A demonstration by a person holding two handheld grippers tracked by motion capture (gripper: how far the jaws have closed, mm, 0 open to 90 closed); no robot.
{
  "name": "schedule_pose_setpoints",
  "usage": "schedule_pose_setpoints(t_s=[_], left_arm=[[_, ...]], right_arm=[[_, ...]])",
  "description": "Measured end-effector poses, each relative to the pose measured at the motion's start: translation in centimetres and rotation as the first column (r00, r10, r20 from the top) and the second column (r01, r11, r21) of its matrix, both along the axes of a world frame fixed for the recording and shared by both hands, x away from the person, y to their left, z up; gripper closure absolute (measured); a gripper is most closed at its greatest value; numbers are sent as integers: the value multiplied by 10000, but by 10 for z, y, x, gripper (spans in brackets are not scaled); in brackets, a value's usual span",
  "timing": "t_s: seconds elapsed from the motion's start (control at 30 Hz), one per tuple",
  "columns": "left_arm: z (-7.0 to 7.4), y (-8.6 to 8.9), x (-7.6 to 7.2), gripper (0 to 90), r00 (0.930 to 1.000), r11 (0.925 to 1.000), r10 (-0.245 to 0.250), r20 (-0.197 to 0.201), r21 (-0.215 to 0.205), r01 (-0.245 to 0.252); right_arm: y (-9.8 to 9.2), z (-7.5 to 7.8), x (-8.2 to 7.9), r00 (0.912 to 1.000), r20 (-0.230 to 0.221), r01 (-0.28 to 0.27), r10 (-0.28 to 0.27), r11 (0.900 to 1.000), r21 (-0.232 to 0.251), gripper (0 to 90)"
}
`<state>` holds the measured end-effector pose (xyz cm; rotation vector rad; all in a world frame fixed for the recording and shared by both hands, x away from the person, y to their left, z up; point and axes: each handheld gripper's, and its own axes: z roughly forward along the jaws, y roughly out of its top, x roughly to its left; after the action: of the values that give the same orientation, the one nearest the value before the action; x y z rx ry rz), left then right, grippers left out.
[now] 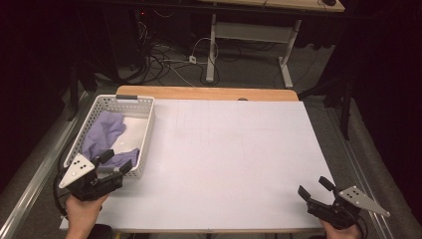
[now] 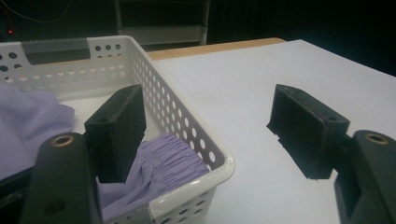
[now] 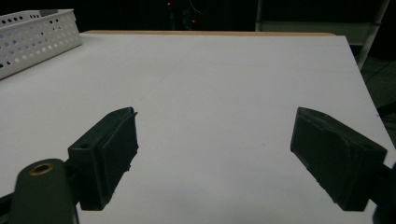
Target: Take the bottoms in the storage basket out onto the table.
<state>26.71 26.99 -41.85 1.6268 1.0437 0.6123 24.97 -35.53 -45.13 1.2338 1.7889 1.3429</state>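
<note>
Jaws of left gripper (image 2: 205, 135) spread wide, nothing between the pads, straddling the near right corner of white perforated basket (image 2: 187, 135), one jaw over the inside, the other over the bare board outside. Lilac cloth (image 2: 163, 165) bunched inside the basket, a gathered hem just under the inner jaw, untouched by either pad as far as can be seen; more of the same cloth heaped toward the basket's far left. Basket (image 1: 144, 144) parked at the left edge of white table (image 1: 234, 159), nearer the far corner. Jaws of right gripper (image 3: 215, 149) likewise parted and empty, low over the near right corner of the table, well apart from the basket. Judged state of the work: cloth apparently already in the basket, nothing left out on the table, both grippers released; little left to do beyond drawing back, unless the cloth is meant to come out.
</note>
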Motion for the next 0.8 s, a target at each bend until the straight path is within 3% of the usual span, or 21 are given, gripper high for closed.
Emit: schedule_pose_setpoints(t_s=[0.13,0.17,0.23,0.4,0.8], left_arm=[[2,0,2,262,10000,10000,14,16,-45,-14],[4,1,5,262,10000,9995,-9,-87,-324,7],[5,0,7,262,10000,9993,-5,-100,-362,1],[5,-2,12,262,9998,9996,-33,-214,-266,27],[13,-5,17,263,9999,9996,-111,-80,-255,109]], right_arm=[[0,0,0,10000,-55,6,-6,10000,13,157],[0,-1,2,9997,-230,-8,9,10000,39,156],[-1,-1,2,9996,-295,20,-19,10000,43,155],[-1,-2,2,9994,-332,51,-49,10000,36,155],[1,-2,3,9994,-342,-112,111,9999,-13,156]])
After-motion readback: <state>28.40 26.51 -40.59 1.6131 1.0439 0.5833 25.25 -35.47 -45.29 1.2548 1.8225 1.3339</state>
